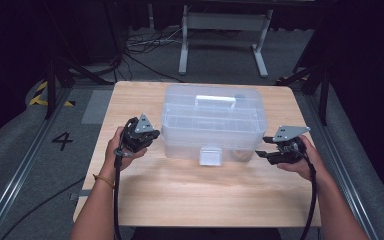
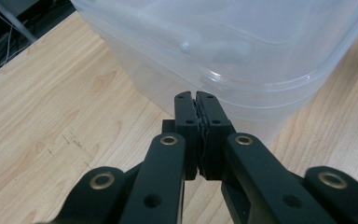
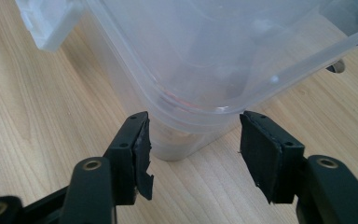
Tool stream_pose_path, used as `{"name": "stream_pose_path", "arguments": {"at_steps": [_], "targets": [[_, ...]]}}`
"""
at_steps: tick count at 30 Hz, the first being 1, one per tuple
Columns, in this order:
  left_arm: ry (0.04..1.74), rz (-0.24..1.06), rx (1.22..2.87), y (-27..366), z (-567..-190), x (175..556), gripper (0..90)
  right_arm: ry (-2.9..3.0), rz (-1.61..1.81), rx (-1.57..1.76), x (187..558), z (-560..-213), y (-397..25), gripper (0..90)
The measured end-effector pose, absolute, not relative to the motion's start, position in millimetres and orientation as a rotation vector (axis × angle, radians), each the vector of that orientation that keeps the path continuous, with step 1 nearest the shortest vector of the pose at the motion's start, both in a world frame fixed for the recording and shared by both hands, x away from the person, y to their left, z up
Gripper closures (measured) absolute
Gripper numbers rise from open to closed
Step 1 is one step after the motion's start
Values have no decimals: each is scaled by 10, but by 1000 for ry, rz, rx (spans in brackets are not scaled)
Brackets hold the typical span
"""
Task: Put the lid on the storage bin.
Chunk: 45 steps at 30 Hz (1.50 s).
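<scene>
A clear plastic storage box (image 1: 214, 122) with a lid, a white top handle (image 1: 215, 101) and a front latch (image 1: 210, 156) stands in the middle of the wooden table (image 1: 195, 190). My left gripper (image 1: 147, 134) hovers by the box's left front corner, jaws shut with nothing between them; in the left gripper view my left gripper (image 2: 197, 100) nearly touches the box wall (image 2: 223, 56) just under the lid rim. My right gripper (image 1: 264, 150) sits at the box's right front corner, open. In the right gripper view my right gripper (image 3: 195, 128) has its jaws on either side of that corner (image 3: 186, 112), not gripping it.
The table's near half is bare wood. Beyond the far edge stand a white metal frame (image 1: 224, 35) and loose cables (image 1: 140, 45) on the grey floor. Dark stand legs (image 1: 55, 75) flank the table on both sides.
</scene>
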<state>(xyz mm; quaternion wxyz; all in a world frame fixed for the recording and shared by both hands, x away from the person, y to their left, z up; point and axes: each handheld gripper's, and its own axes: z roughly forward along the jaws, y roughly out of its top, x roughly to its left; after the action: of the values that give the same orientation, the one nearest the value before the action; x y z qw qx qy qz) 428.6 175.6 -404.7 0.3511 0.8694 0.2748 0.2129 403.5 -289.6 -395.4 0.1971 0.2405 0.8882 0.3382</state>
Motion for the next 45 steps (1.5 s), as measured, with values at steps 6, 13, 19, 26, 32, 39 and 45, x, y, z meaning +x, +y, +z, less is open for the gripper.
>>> {"name": "stream_pose_path", "arguments": {"at_steps": [6,13,19,26,32,39,45], "targets": [[721,533,2247,1792,-4028,4293,795,2473,953,688,4038,-3940,-2906,431],[729,543,2274,1784,-3977,4269,721,2460,916,688,4042,-3932,-2901,425],[741,521,2305,1815,-3968,4219,637,2468,905,685,4038,-3921,-2882,419],[744,559,2323,1828,-3956,4119,527,2473,889,679,4024,-3905,-2848,392],[702,555,2358,1798,-3985,4000,459,2487,848,673,4030,-3915,-2850,362],[689,567,2413,1752,-4074,3911,363,2474,842,713,4058,-3896,-2897,340],[705,564,2431,1709,-4190,3852,276,2454,841,741,4053,-3891,-2958,313]]}}
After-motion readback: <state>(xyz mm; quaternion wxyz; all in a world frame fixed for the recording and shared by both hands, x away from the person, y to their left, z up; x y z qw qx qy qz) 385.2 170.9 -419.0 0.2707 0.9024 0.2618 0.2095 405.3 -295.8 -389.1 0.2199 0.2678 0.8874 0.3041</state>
